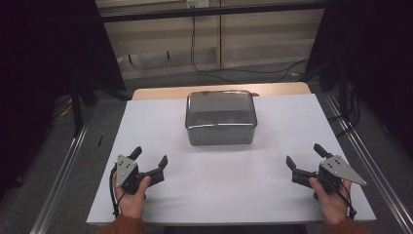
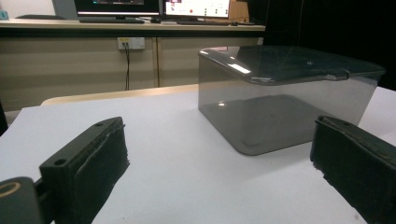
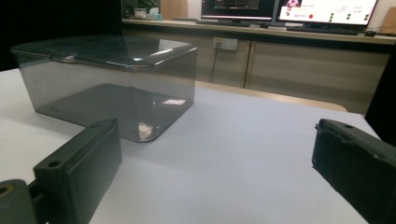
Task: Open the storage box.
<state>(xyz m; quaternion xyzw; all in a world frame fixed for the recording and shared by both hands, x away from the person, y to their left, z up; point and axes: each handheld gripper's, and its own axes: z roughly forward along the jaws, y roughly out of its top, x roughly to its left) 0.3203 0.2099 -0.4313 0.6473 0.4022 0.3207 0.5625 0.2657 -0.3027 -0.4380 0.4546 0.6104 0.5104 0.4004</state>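
Box (image 1: pixel 220 118) sits lidded between both wide-open, empty tools.

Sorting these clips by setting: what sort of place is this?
Probably a lab or office workroom: computer monitors on a long counter, cables trailing over grey carpet, and a white-topped table.

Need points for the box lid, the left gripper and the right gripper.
box lid (image 1: pixel 220 101): high view, middle of the smoky top.
left gripper (image 1: pixel 150 158): high view, midway between its open jaws.
right gripper (image 1: pixel 305 155): high view, midway between its open jaws.
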